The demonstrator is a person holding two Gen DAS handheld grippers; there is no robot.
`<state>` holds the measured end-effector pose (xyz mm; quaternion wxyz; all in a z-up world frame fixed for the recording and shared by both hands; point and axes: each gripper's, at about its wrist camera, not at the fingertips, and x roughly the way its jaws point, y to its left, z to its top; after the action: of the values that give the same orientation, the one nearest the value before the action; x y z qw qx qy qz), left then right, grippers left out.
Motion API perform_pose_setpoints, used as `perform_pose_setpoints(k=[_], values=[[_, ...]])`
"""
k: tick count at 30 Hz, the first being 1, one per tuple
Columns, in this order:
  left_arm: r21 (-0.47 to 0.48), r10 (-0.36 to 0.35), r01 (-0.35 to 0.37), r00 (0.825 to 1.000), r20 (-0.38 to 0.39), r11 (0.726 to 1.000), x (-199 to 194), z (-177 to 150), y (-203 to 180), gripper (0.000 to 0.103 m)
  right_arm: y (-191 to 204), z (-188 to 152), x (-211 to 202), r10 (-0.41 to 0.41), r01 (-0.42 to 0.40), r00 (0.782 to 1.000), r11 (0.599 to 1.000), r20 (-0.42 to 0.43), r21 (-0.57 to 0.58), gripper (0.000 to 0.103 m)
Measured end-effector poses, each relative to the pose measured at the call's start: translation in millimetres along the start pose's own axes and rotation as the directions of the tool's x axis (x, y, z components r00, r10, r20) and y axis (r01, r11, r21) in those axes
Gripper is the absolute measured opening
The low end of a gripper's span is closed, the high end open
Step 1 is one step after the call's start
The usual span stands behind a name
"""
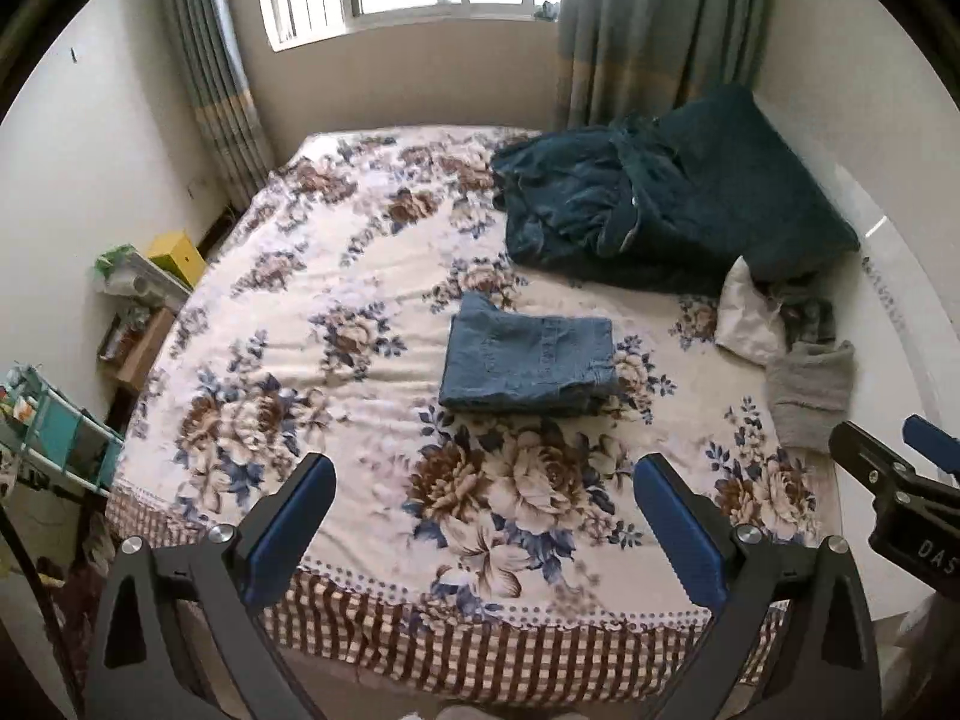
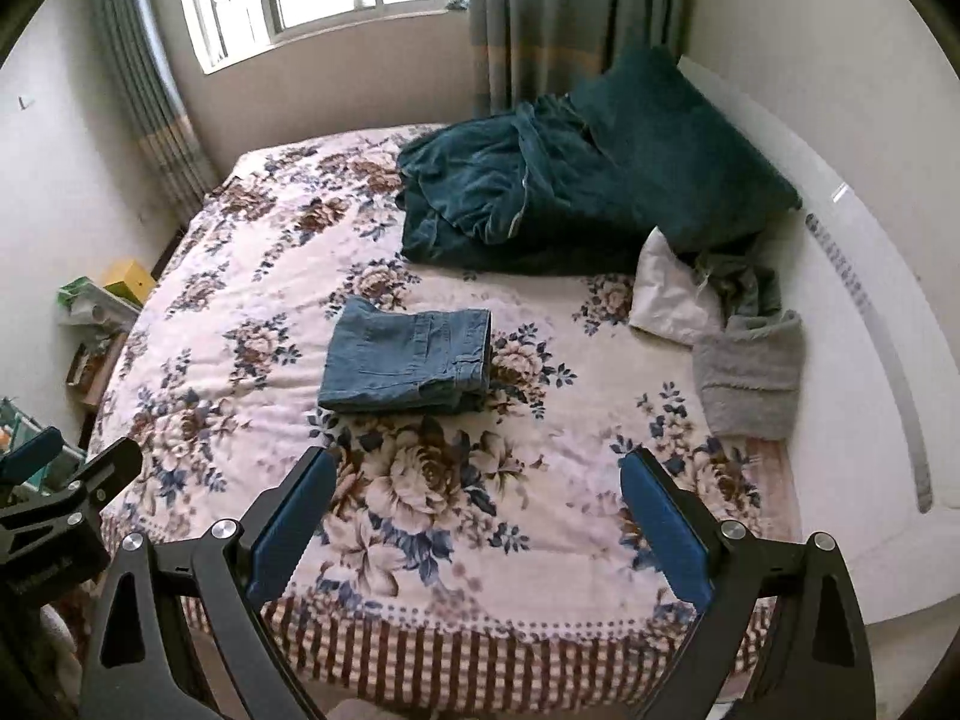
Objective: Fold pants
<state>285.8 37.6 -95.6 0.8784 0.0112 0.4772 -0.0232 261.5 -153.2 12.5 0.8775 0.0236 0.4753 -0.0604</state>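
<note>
Both tongs, left tongs (image 1: 483,525) and right tongs (image 2: 477,519), released, empty, well short of pants (image 1: 528,357). Pants look fully folded mid-bed (image 1: 336,276); nothing apparently left.

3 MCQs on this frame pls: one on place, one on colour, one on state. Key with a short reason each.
1. Where do the folded jeans lie?
A. on the floor
B. on the floral bedspread, near the middle of the bed
C. on the windowsill

2. What colour is the crumpled blanket at the far side of the bed?
A. dark teal
B. bright red
C. yellow

3. How do the two claws stand?
A. both shut on the jeans
B. left shut, right open
C. both open, holding nothing

Key: B, the denim stack sits on the flowers mid-bed. A, the heap is dark teal in both views. C, the left claw and the right claw show wide gaps with only bedspread between.
</note>
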Motion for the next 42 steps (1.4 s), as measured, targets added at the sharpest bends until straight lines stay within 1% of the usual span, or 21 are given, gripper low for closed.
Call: perform_pose_setpoints(k=[2, 4, 6, 8, 9, 15, 19, 22, 26, 28, 29, 32, 34, 35, 37, 38, 39, 42], values=[[0.003, 0.005, -0.005, 1.0, 0.024, 1.0, -23, -1, -1, 0.102, -1, -1, -27, 0.002, -0.002, 1.0, 1.0, 0.014, -0.006, 0.098], [0.0, 0.009, -0.009, 0.999, 0.034, 1.0, -37, -3, 0, 0.102, -1, -4, -53, -0.001, 0.001, 0.999, 1.0, 0.037, -0.007, 0.098], [0.019, 0.015, -0.016, 0.999, 0.051, 1.0, -53, -5, -2, 0.102, 1, -6, -73, -0.005, 0.006, 0.998, 1.0, 0.055, -0.011, 0.098], [0.04, 0.028, -0.031, 0.997, 0.077, 0.999, -68, -8, -5, 0.102, 3, -11, -93, 0.014, -0.014, 0.997, 1.0, 0.07, -0.008, 0.098], [0.043, 0.035, -0.039, 0.996, 0.085, 0.998, -75, -10, -5, 0.102, 5, -13, -100, 0.009, -0.008, 0.997, 1.0, 0.074, -0.014, 0.098], [0.03, 0.02, -0.024, 0.992, 0.122, 0.999, -105, -15, 4, 0.102, 12, -26, -132, 0.027, -0.025, 0.996, 0.999, 0.081, -0.021, 0.098], [0.024, 0.02, -0.023, 0.991, 0.129, 0.999, -111, -18, 7, 0.102, 18, -30, -144, 0.028, -0.026, 0.996, 0.999, 0.083, -0.024, 0.098], [0.011, 0.018, -0.02, 0.991, 0.13, 1.0, -114, -19, 12, 0.102, 20, -29, -145, 0.026, -0.024, 0.996, 0.999, 0.088, -0.025, 0.098], [-0.001, 0.017, -0.017, 0.99, 0.141, 1.0, -113, -18, 18, 0.102, 24, -26, -149, 0.02, -0.018, 0.993, 1.0, 0.117, -0.016, 0.098], [-0.007, 0.008, -0.007, 0.988, 0.157, 1.0, -111, -18, 19, 0.102, 25, -24, -147, 0.013, -0.012, 0.989, 1.0, 0.146, -0.007, 0.098], [-0.007, 0.012, -0.011, 0.986, 0.165, 1.0, -108, -17, 20, 0.102, 25, -22, -143, 0.006, -0.005, 0.988, 1.0, 0.154, -0.005, 0.101], [-0.003, 0.028, -0.028, 0.983, 0.183, 1.0, -99, -17, 21, 0.102, 25, -19, -130, -0.004, 0.002, 0.986, 1.0, 0.169, 0.015, 0.101], [-0.007, 0.022, -0.021, 0.983, 0.18, 1.0, -88, -17, 22, 0.102, 26, -18, -116, -0.025, 0.022, 0.985, 1.0, 0.17, 0.022, 0.101], [-0.014, 0.037, -0.035, 0.984, 0.176, 0.999, -80, -17, 23, 0.102, 25, -17, -110, -0.031, 0.027, 0.985, 0.999, 0.172, 0.027, 0.101], [-0.013, 0.034, -0.032, 0.986, 0.16, 0.999, -68, -18, 24, 0.102, 24, -17, -96, -0.045, 0.04, 0.985, 0.999, 0.166, 0.034, 0.101], [-0.01, 0.047, -0.046, 0.985, 0.164, 0.999, -61, -19, 24, 0.102, 23, -19, -90, -0.044, 0.037, 0.984, 0.999, 0.173, 0.039, 0.101], [-0.006, 0.06, -0.06, 0.986, 0.158, 0.998, -57, -19, 23, 0.102, 23, -20, -82, -0.066, 0.06, 0.981, 0.997, 0.181, 0.041, 0.101], [-0.002, 0.073, -0.073, 0.987, 0.145, 0.997, -39, -21, 22, 0.102, 20, -22, -58, -0.081, 0.073, 0.983, 0.996, 0.167, 0.055, 0.101]])
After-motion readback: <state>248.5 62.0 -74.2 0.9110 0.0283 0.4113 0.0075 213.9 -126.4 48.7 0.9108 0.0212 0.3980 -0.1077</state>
